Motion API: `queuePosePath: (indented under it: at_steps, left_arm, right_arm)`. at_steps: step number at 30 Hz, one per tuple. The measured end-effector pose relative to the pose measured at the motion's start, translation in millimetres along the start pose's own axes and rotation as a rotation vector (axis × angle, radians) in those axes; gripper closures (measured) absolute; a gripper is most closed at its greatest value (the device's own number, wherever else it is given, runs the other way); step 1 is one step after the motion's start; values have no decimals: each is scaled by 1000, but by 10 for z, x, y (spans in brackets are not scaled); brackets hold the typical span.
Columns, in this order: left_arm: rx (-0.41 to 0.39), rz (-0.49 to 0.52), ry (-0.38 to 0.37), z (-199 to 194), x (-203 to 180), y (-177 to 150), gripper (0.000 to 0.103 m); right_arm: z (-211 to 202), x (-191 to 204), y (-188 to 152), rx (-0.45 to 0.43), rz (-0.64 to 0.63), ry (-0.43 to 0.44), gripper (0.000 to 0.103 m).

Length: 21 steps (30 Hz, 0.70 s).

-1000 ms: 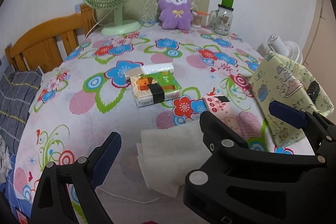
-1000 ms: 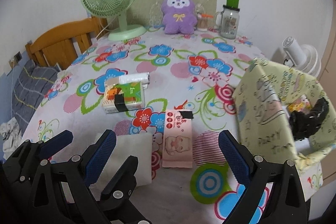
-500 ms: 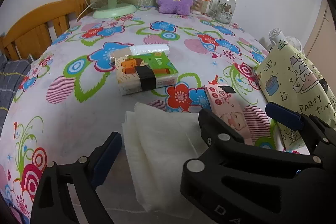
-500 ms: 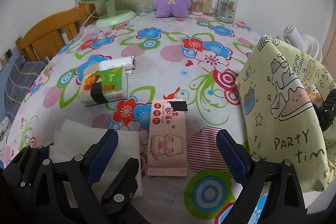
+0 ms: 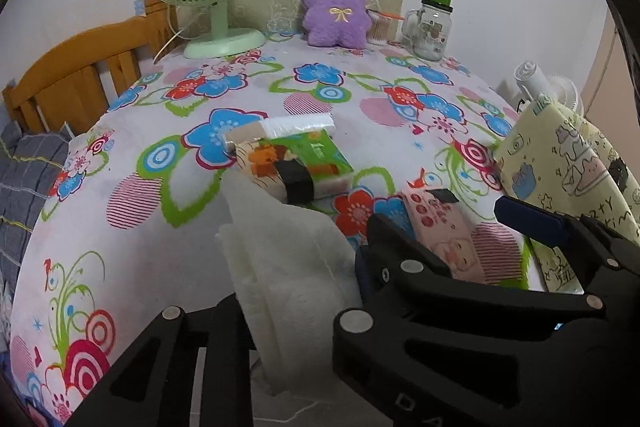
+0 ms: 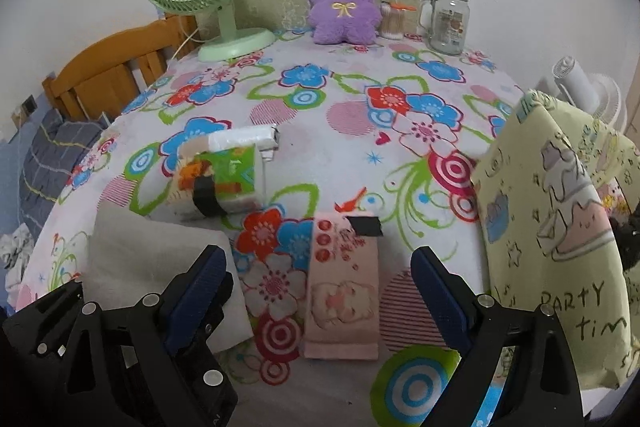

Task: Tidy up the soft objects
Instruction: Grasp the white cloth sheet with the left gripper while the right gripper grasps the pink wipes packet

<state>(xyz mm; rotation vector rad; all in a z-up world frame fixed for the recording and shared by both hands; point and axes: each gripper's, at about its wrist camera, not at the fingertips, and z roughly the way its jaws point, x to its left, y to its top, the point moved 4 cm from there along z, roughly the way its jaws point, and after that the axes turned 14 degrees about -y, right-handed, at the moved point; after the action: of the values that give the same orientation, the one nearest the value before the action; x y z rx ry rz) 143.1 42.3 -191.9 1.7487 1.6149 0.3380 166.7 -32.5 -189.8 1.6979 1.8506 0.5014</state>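
Floral-clothed table, near edge: the left gripper (image 5: pixel 296 291) has just been closing and now pinches the white folded cloth (image 5: pixel 288 259), bunched upward between its jaws, so pickup appears begun, while the right gripper (image 6: pixel 320 279) hangs wide open over the pink tissue pack (image 6: pixel 344 287).

A white folded cloth (image 5: pixel 288 267) bunches upward near the table's front edge; a pink tissue pack (image 6: pixel 344 287) lies flat beside it.
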Motion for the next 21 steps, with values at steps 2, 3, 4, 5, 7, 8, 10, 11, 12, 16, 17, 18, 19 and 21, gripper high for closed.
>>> queuePosePath:
  at_steps: [2, 3, 4, 5, 7, 8, 10, 11, 12, 16, 17, 18, 19, 21]
  left_arm:
    - [-1, -5, 3, 10, 30, 15, 72]
    - [-2, -6, 6, 15, 39, 22, 72]
    - [-4, -8, 17, 22, 53, 31, 72]
    - [-4, -11, 27, 33, 73, 43, 71]
    - [-10, -19, 41, 48, 111, 73, 71]
    - [-8, -17, 45, 57, 117, 81, 71]
    - [-6, -7, 50, 79, 106, 91, 72]
    - [-5, 7, 58, 93, 90, 92, 72]
    - [-5, 18, 66, 102, 74, 91, 72]
    - [1, 48, 108, 140, 15, 81, 72]
    - [1, 55, 118, 148, 5, 76, 72]
    - [2, 59, 124, 153, 0, 75, 72]
    - [2, 66, 130, 158, -12, 73, 72]
    - [6, 72, 131, 163, -17, 70, 72]
  right_arm:
    - [10, 16, 22, -2, 2, 3, 8]
    - [18, 19, 34, -6, 5, -2, 8]
    - [25, 14, 41, -8, 7, -13, 10]
    - [35, 0, 49, -10, 10, -24, 11]
    - [86, -53, 70, 2, 34, -36, 12]
    - [115, -74, 68, 15, 46, -31, 14]
    - [169, -99, 68, 35, 62, -27, 16]
    - [192, -100, 70, 41, 58, -33, 18]
    - [207, -98, 70, 44, 53, -37, 19]
    - [319, -123, 45, 99, 71, -14, 24]
    - [344, -126, 37, 116, 76, 2, 26]
    - [355, -124, 27, 126, 80, 7, 27]
    - [350, -120, 26, 121, 77, 4, 28]
    - [343, -113, 21, 123, 73, 7, 31]
